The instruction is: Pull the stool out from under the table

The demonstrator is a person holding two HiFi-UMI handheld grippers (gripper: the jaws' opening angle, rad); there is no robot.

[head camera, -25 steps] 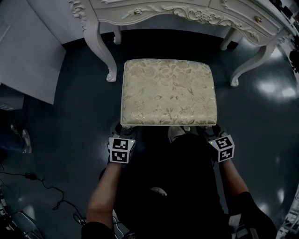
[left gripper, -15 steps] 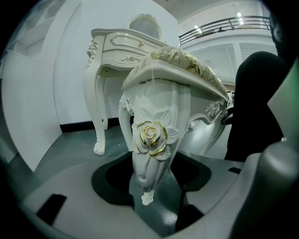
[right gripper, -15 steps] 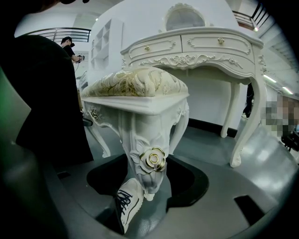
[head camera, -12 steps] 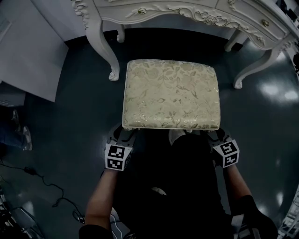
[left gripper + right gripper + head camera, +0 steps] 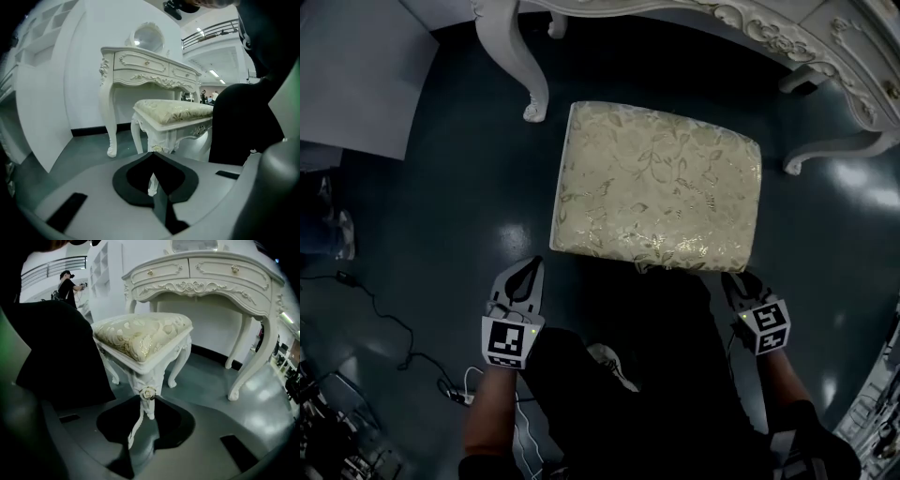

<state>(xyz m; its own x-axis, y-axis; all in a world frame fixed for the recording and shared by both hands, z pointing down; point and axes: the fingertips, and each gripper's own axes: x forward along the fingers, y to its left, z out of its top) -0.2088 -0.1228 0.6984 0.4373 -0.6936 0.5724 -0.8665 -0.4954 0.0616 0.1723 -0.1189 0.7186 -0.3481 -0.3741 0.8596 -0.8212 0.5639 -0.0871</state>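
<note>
The stool, cream floral cushion on white carved legs, stands on the dark floor in front of the white dressing table. My left gripper hangs well short of the stool's near left corner. Its jaws have just been closing, and the left gripper view shows that gripper shut on nothing. My right gripper sits at the near right corner. Its jaws have also just been closing and stand part open. The stool's leg shows in the gap, and I see no pad pressing on it.
Curved table legs stand beyond the stool on both sides. A pale panel fills the upper left. Cables trail over the floor at left. The person's dark clothing and a shoe lie between the grippers.
The left gripper has drawn back from the stool's near left corner and risen, now shut. The right gripper has stayed by the near right corner. The head view has shifted back.
</note>
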